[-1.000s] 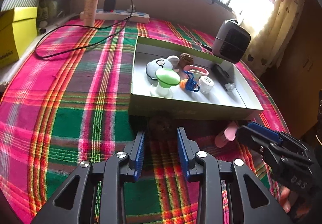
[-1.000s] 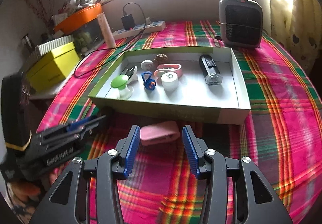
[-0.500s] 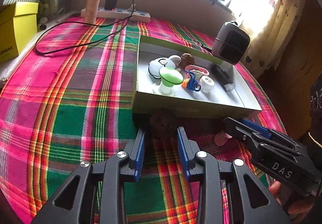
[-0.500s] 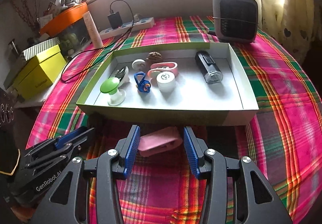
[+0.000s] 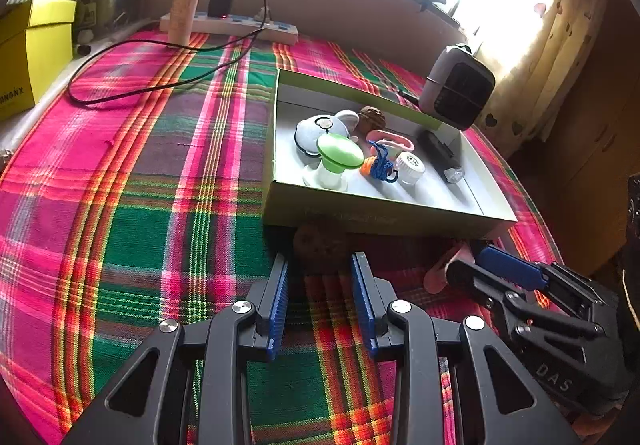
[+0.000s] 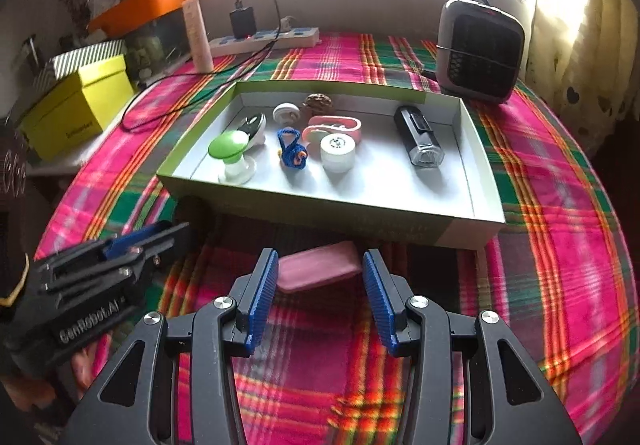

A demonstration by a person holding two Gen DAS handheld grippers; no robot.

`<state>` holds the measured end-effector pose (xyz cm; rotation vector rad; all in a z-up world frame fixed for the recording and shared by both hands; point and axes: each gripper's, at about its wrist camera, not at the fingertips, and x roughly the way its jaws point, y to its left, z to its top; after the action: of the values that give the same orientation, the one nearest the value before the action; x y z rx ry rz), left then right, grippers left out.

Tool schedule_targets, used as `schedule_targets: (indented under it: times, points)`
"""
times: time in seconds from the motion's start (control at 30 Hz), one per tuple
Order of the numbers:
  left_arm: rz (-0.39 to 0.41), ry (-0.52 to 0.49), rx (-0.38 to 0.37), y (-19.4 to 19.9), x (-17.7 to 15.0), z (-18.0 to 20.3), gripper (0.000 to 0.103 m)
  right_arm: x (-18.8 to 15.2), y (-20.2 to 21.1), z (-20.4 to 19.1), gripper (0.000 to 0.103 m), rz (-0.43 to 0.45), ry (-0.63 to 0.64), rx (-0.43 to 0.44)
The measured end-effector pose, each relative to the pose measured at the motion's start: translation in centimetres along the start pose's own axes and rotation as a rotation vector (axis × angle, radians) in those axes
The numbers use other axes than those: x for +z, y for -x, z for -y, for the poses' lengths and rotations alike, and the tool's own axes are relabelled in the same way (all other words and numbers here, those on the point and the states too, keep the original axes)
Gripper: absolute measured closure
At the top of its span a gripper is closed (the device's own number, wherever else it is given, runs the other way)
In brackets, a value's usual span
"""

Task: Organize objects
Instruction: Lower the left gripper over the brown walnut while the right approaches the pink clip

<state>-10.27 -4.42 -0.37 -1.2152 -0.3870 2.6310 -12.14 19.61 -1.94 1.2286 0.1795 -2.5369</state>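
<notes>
A shallow green-sided box (image 6: 400,223) (image 5: 360,215) on the plaid cloth holds a green mushroom toy (image 6: 230,149), a blue cord (image 6: 292,149), a white cap (image 6: 338,151), a pink item (image 6: 334,125), a walnut (image 6: 318,103) and a black device (image 6: 420,141). A brown round object (image 5: 320,245) lies on the cloth before the box, just beyond my open left gripper (image 5: 320,265). A pink block (image 6: 318,271) lies between the tips of my open right gripper (image 6: 318,265). The left gripper also shows in the right wrist view (image 6: 120,253), and the right gripper in the left wrist view (image 5: 500,269).
A grey heater (image 6: 478,49) stands behind the box at right. A power strip (image 6: 264,39) with charger and black cable, a cream tube (image 6: 198,35), a yellow box (image 6: 76,105) and an orange bin (image 6: 140,5) line the back and left.
Both grippers have moved a little toward the box. The pink block now sits deeper between the right fingers; the brown object lies closer to the left fingertips.
</notes>
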Motion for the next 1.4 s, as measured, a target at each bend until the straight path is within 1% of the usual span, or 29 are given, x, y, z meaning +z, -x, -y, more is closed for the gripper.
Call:
schedule_targets:
  times: [0.13, 0.3, 0.43, 0.5, 0.53, 0.57, 0.67, 0.77, 0.9, 1.0, 1.07, 1.17, 1.2, 1.3, 1.4]
  points:
    - [0.000, -0.002, 0.001, 0.0, 0.0, 0.0, 0.074, -0.2, 0.4, 0.1, 0.058, -0.013, 0.042, -0.039]
    - [0.000, -0.002, 0.001, 0.0, -0.1, 0.0, 0.074, -0.5, 0.7, 0.7, 0.058, -0.028, 0.057, -0.055]
    - [0.000, 0.000, -0.001, 0.0, 0.0, 0.0, 0.074, -0.2, 0.8, 1.2, 0.058, 0.010, 0.033, 0.019]
    - [0.000, -0.001, 0.000, 0.0, 0.0, 0.0, 0.074, -0.1, 0.5, 1.6, 0.058, 0.011, -0.004, 0.071]
    - [0.000, -0.001, 0.000, 0.0, 0.0, 0.0, 0.074, -0.1, 0.3, 1.8, 0.058, 0.016, -0.025, 0.111]
    - [0.000, 0.000, -0.001, 0.0, 0.0, 0.0, 0.074, 0.0, 0.1, 2.0, 0.058, 0.015, -0.044, 0.130]
    - [-0.001, -0.002, 0.000, 0.0, 0.0, 0.0, 0.074, 0.1, -0.2, 1.7, 0.058, 0.025, -0.047, 0.153]
    - [0.000, 0.000, -0.001, 0.0, 0.0, 0.0, 0.074, 0.2, -0.4, 1.6, 0.058, 0.022, -0.061, 0.117]
    - [0.000, -0.001, -0.001, 0.0, 0.0, 0.0, 0.074, 0.7, -0.5, 1.3, 0.058, 0.029, -0.100, 0.115]
    - [0.000, 0.000, -0.002, 0.0, 0.0, 0.0, 0.074, 0.9, -0.7, 0.8, 0.058, 0.018, -0.128, 0.067]
    - [-0.001, -0.001, -0.002, 0.0, 0.0, -0.1, 0.074, 0.9, -0.9, 0.8, 0.058, 0.015, -0.151, 0.068]
    - [-0.001, -0.001, -0.002, 0.0, 0.0, -0.1, 0.074, 1.1, -1.1, 0.8, 0.058, 0.011, -0.181, 0.043]
    - [-0.001, 0.000, -0.002, 0.0, 0.0, -0.1, 0.074, 1.1, -1.2, 0.9, 0.058, 0.004, -0.191, 0.022]
    - [-0.001, 0.001, -0.004, 0.0, 0.0, -0.1, 0.074, 0.9, -1.4, 0.9, 0.057, -0.021, -0.198, -0.004]
    - [-0.002, 0.001, -0.005, 0.0, 0.1, -0.1, 0.074, 0.6, -1.1, 0.8, 0.057, -0.021, -0.189, -0.010]
